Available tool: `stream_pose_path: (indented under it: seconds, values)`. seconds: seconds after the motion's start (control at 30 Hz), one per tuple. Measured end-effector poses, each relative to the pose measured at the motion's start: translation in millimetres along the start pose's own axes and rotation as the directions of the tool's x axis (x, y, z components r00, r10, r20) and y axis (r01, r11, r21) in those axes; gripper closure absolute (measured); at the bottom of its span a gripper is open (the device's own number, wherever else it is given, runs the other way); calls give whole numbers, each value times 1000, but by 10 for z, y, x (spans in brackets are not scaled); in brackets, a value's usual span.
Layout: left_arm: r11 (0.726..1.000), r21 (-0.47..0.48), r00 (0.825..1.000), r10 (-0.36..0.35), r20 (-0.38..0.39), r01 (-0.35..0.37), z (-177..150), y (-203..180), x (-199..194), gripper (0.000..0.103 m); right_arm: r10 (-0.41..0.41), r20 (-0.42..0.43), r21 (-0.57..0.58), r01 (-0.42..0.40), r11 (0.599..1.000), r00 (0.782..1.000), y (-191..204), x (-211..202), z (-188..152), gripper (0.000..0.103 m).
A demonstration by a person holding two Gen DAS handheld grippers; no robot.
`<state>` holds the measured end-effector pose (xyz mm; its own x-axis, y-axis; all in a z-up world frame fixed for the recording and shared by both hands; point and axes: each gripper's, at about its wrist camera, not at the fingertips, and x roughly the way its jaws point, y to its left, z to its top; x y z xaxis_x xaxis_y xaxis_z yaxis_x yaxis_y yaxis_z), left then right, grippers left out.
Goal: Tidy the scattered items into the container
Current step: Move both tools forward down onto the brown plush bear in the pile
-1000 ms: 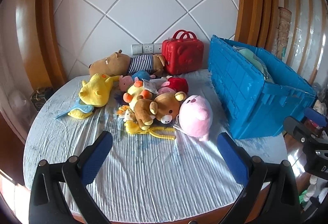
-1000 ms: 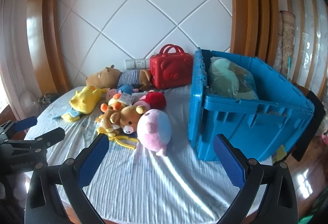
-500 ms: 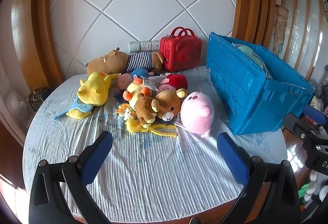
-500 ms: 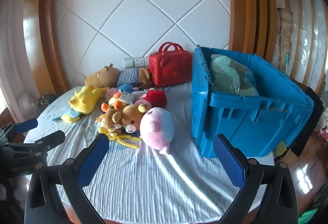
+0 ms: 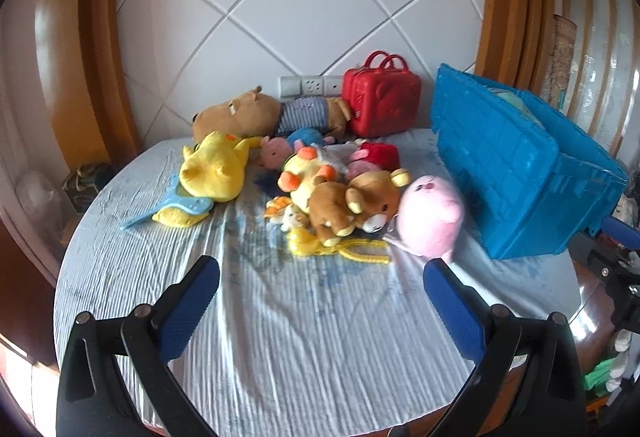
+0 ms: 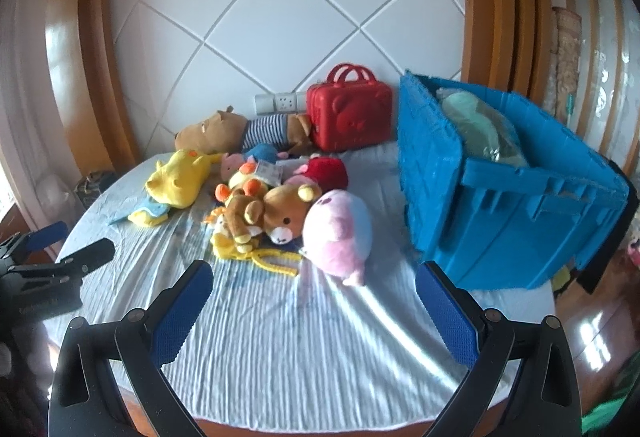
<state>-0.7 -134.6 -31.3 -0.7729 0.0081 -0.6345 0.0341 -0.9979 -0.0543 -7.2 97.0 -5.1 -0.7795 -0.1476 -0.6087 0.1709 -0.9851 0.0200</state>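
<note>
Both grippers I am steering hang above the near edge of the round table covered with a pale ribbed cloth (image 5: 304, 337). Left gripper (image 5: 320, 277): blue-padded fingers spread wide, holding nothing. Right gripper (image 6: 314, 277): likewise wide and empty. Ahead of them I see the scattered pile: a round pink plush pig (image 6: 338, 231) on the near right, touching a brown plush bear with a white muzzle (image 6: 280, 215); a yellow plush animal (image 5: 214, 173) on the left; a large tan plush in a striped shirt (image 6: 240, 129) by the far wall, beside a small red hard-shell case (image 6: 350, 117). On the right stands the open blue plastic crate (image 6: 500, 213), with a pale green bagged item (image 6: 476, 125) inside.
</note>
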Motion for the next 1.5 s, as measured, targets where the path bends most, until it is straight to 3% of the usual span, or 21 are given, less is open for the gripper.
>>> stream_pose_path:
  seconds: [0.37,0.77,0.87,1.0,1.13,1.33,1.4,1.5]
  values:
    - [994,-87,993,63,-103,-72,96,292,756,0,82,-96,-60,-88,994,992,226,858,187,0]
    - [985,-102,966,112,-232,-138,545,-35,2035,0,168,-214,-118,-196,974,962,56,2291,779,5]
    - [983,-101,956,120,-268,-152,574,-98,2315,0,188,-250,-132,-226,965,950,10,2595,857,12]
    - [984,-85,936,123,-329,-159,537,-138,2651,0,191,-297,-149,-243,959,936,-10,2960,931,31]
    - [985,-77,916,112,-386,-152,454,-134,2927,4,180,-339,-156,-244,957,923,-31,3277,965,32]
    - [990,-82,910,69,-408,-112,420,-152,3221,5,154,-396,-161,-234,959,905,-33,3645,937,32]
    - [991,-78,908,69,-414,-111,424,-158,3301,5,153,-413,-158,-236,959,898,-45,3733,916,37]
    - [990,-86,904,62,-423,-108,408,-160,3405,5,188,-426,-120,-261,958,885,-94,3836,909,39]
